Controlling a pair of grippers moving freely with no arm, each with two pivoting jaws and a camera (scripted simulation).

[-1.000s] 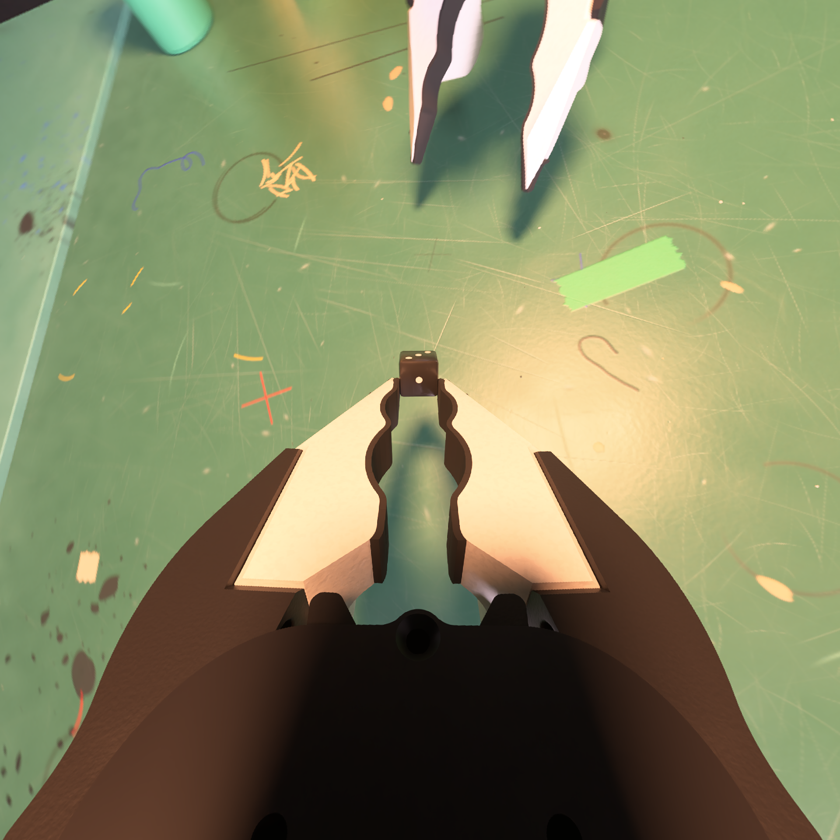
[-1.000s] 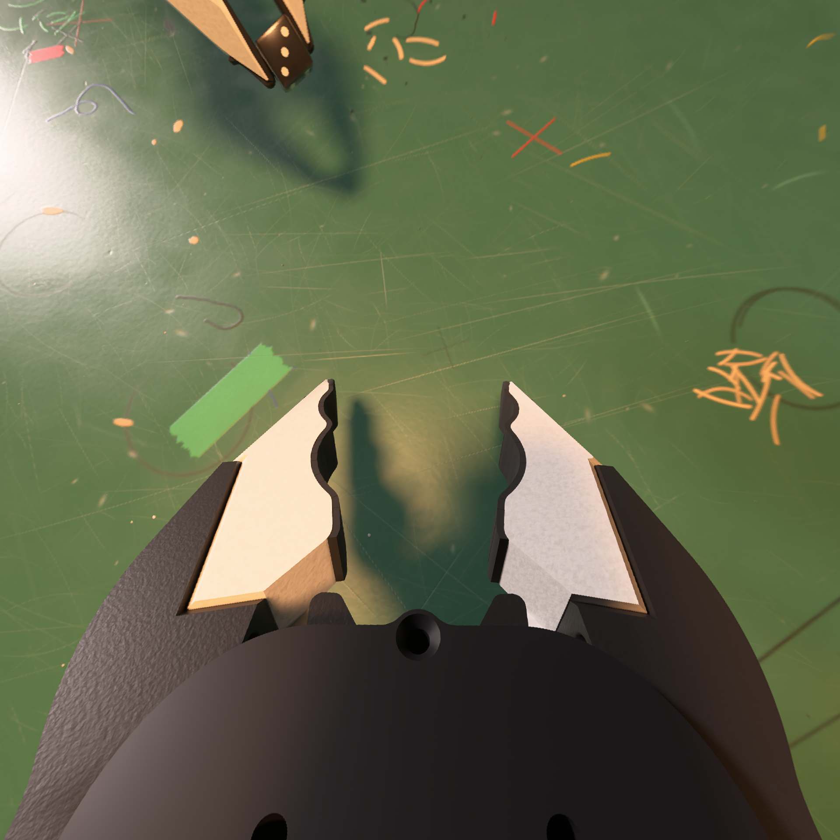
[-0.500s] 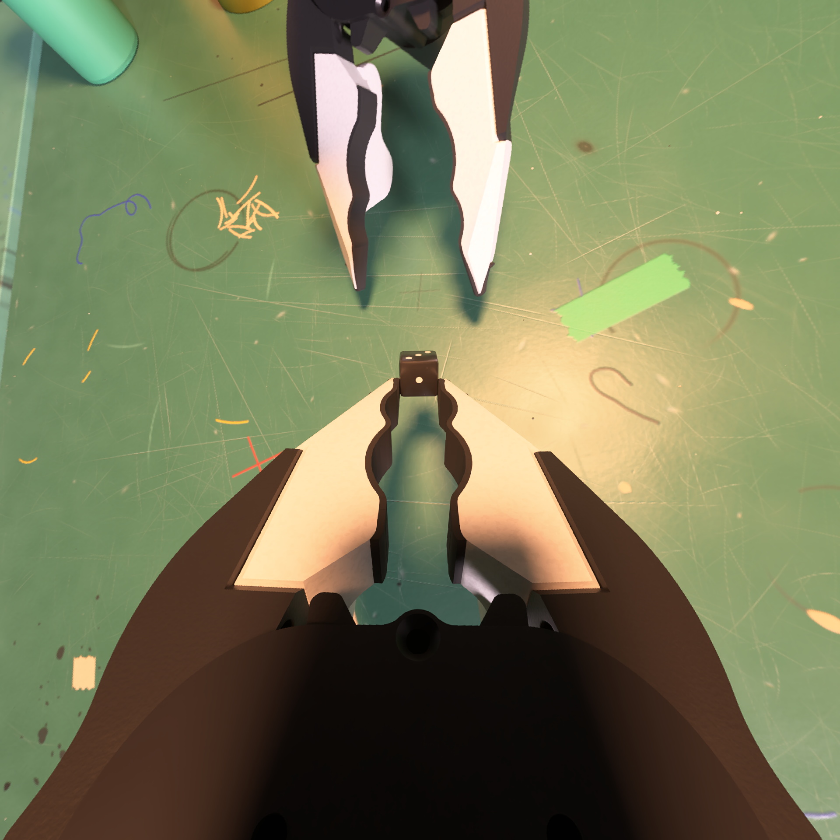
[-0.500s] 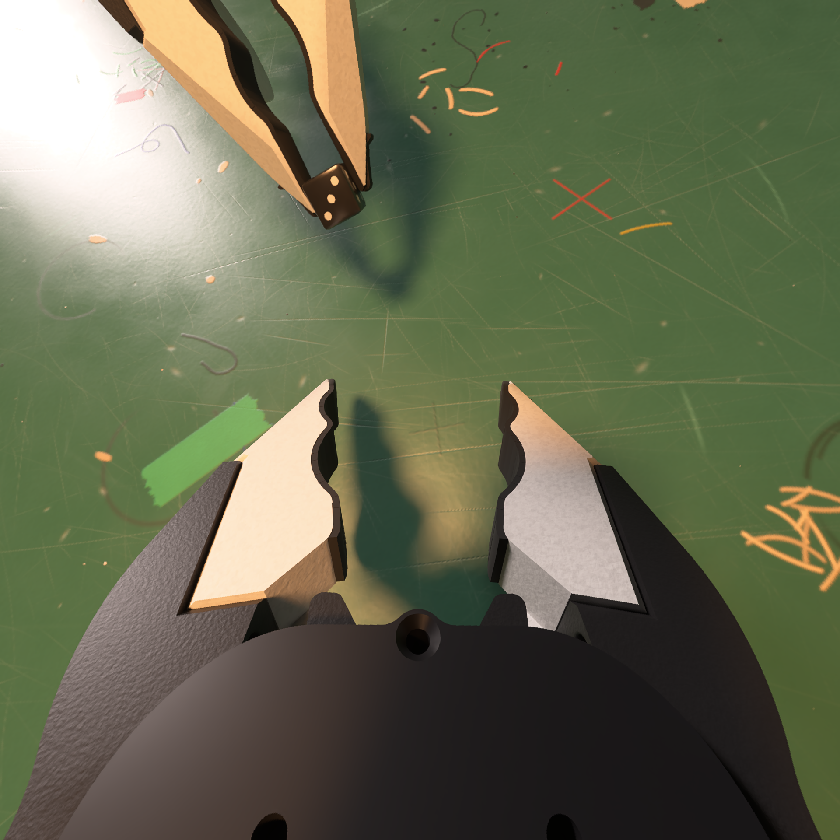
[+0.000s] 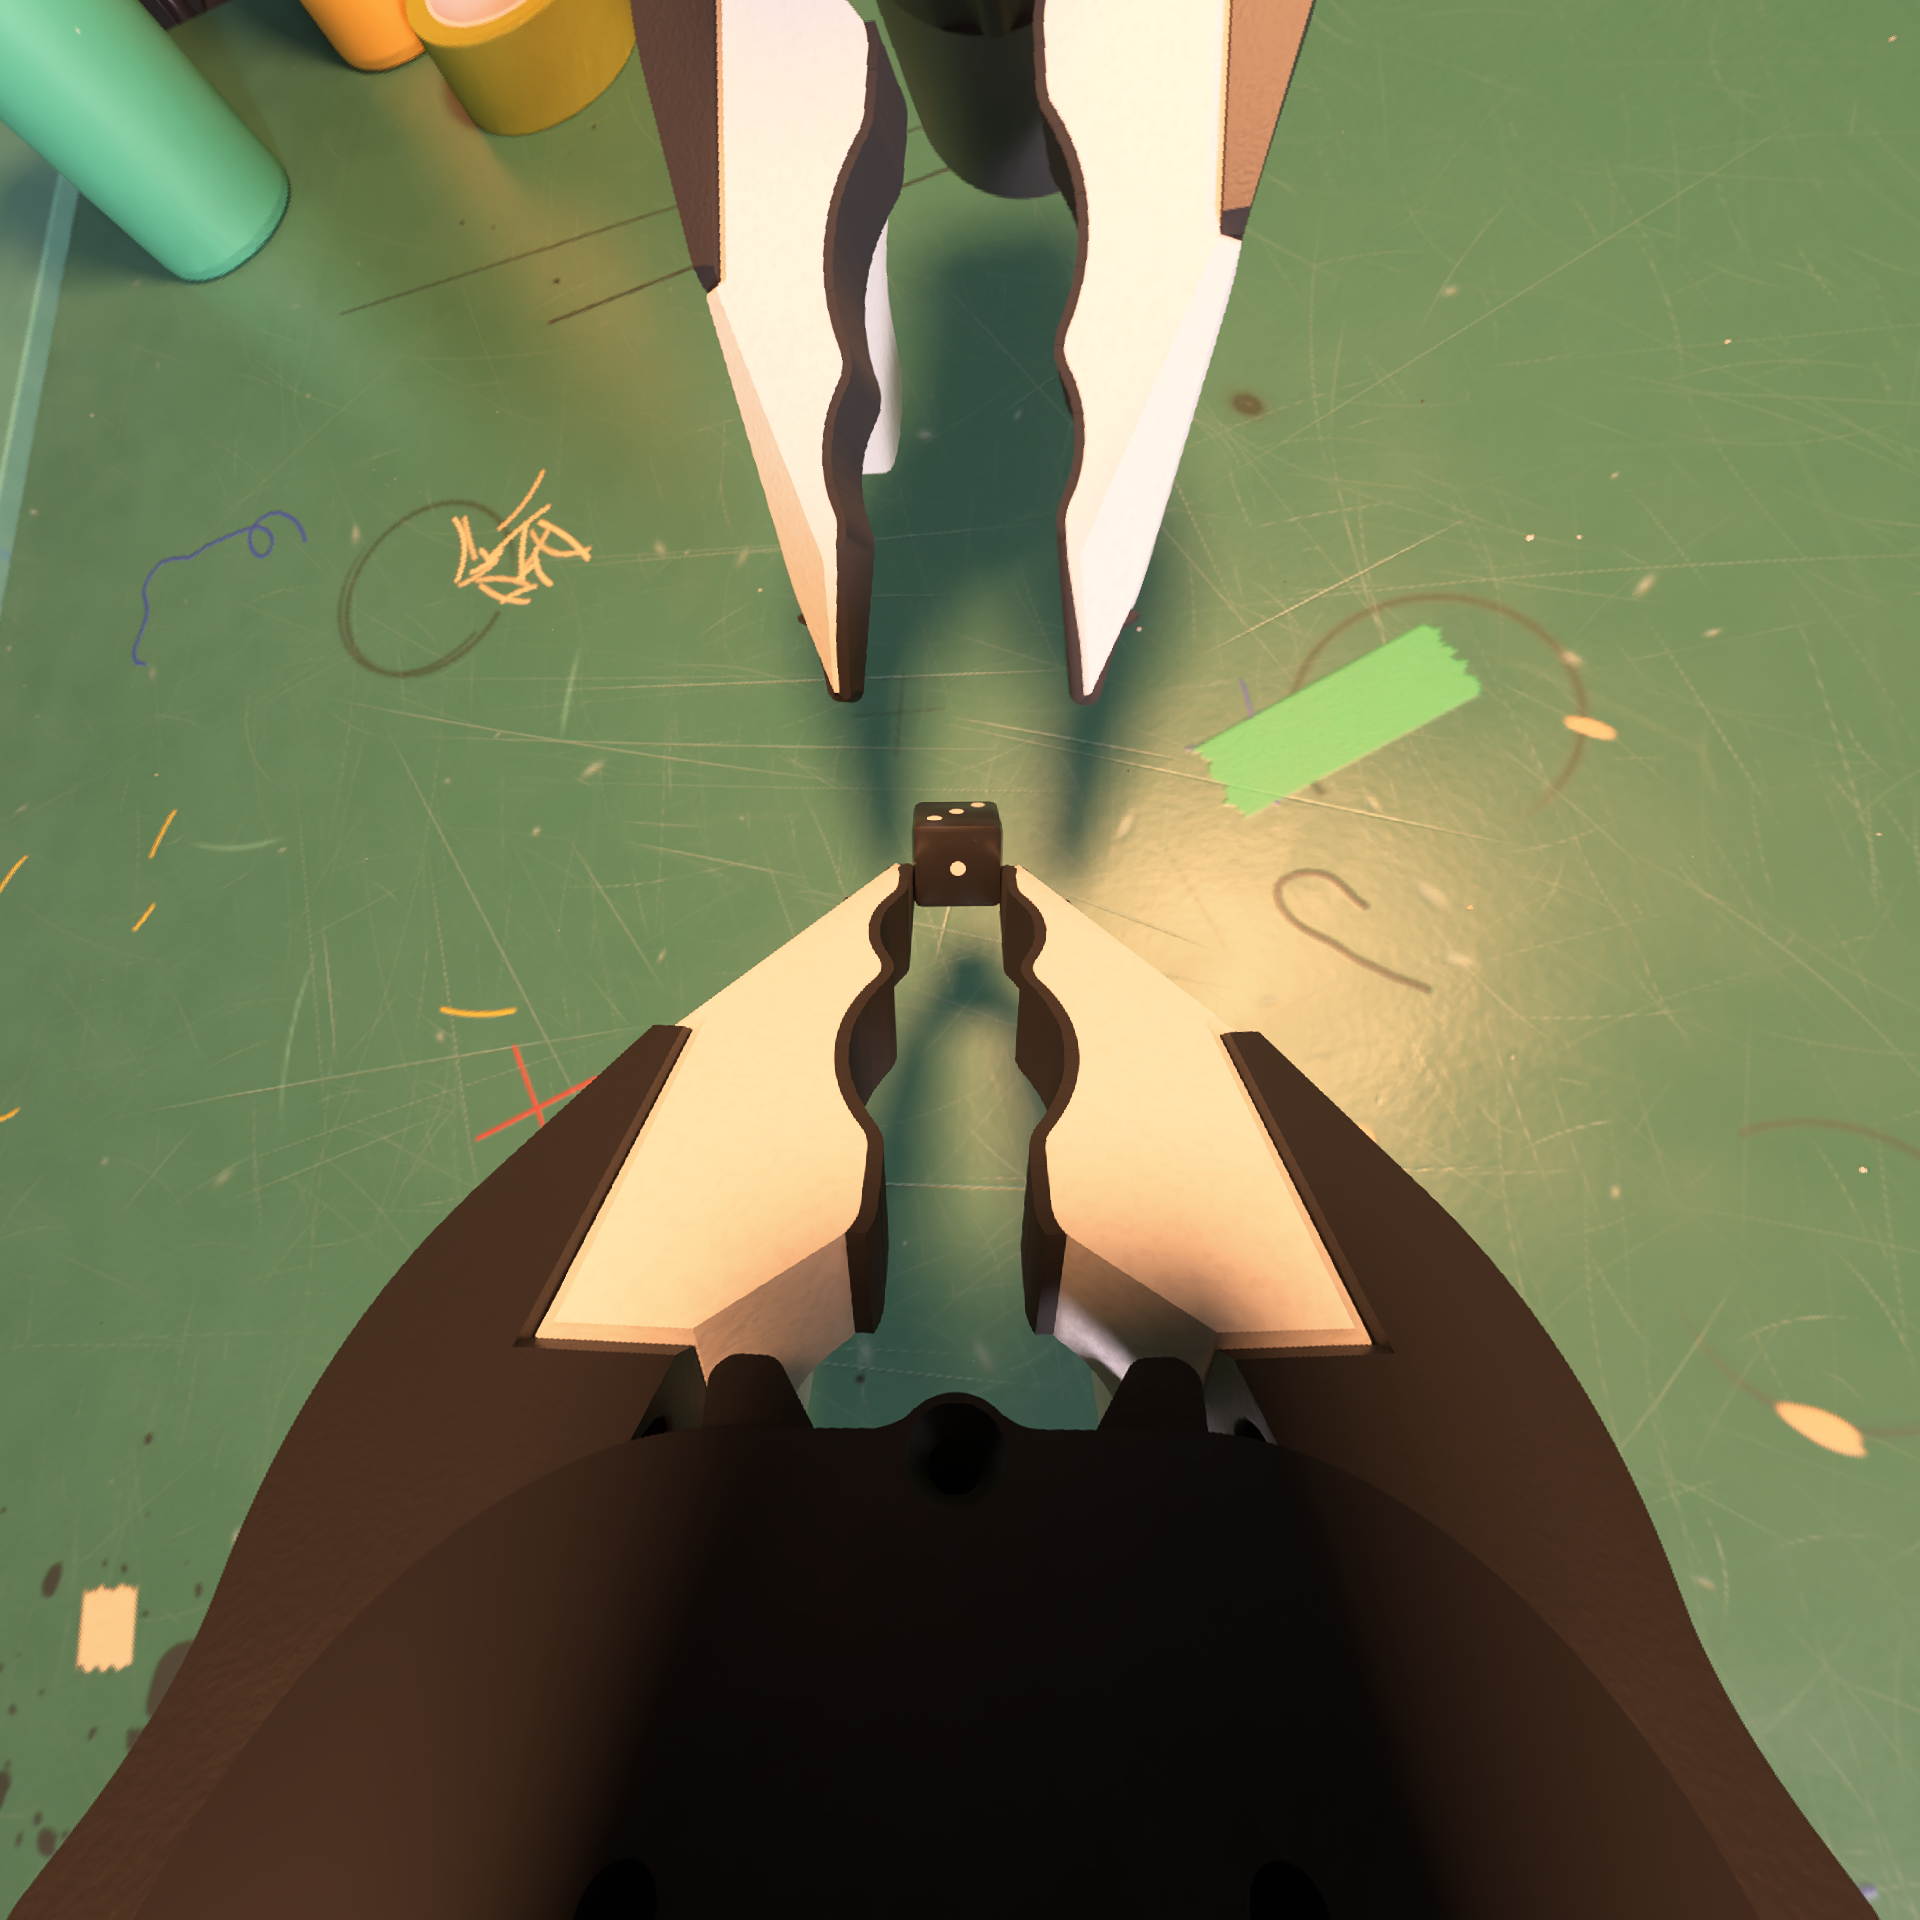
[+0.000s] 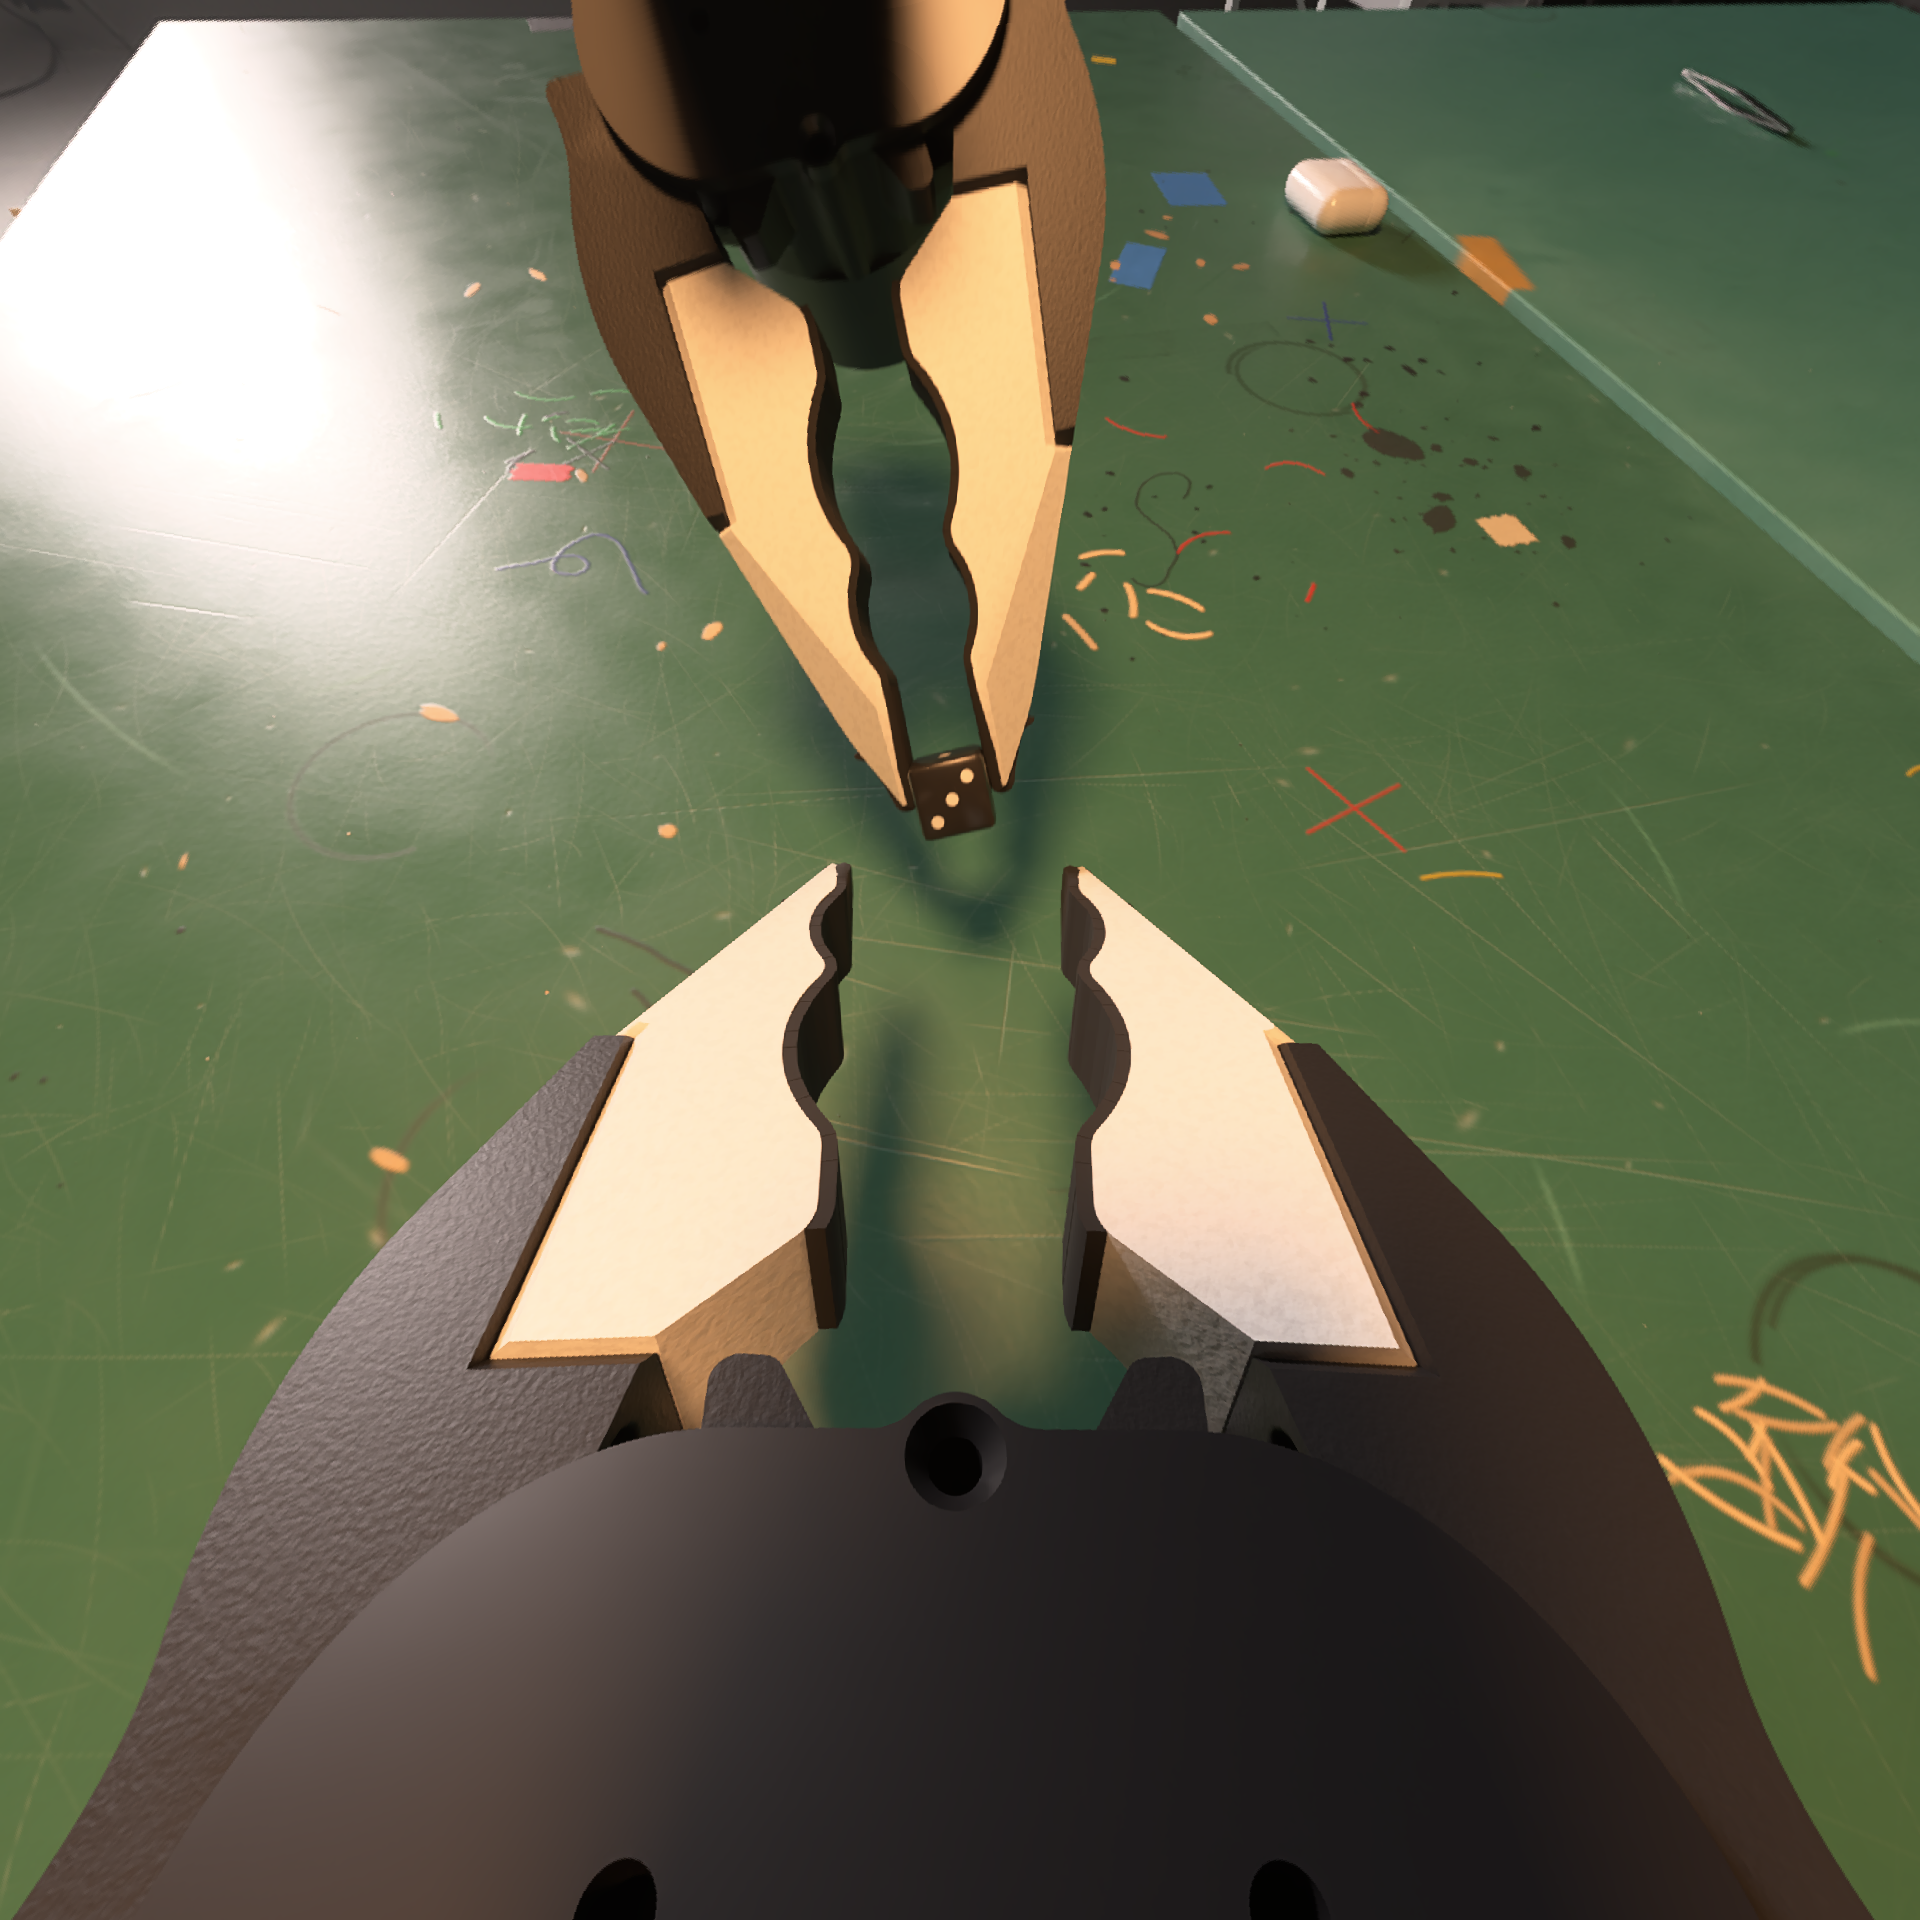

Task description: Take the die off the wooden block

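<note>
My left gripper (image 5: 957,883) is shut on a small dark brown die (image 5: 957,854) with pale dots, pinched at the fingertips above the green table. In the right wrist view the same die (image 6: 951,792) shows between the left gripper's tips (image 6: 952,788). My right gripper (image 6: 956,871) is open and empty, facing the left gripper head on, its tips a short way from the die. It shows in the left wrist view (image 5: 961,694) just beyond the die. No wooden block is in view.
A mint green cylinder (image 5: 145,156) and a yellow cylinder (image 5: 530,57) stand at the far left in the left wrist view. A small white case (image 6: 1335,194) lies far right by a raised mat edge (image 6: 1558,322). A green tape strip (image 5: 1340,719) is stuck on the table.
The two grippers have closed in on each other, tip to tip. The left gripper still holds the die. The right gripper stays open and now has its tips close to the die.
</note>
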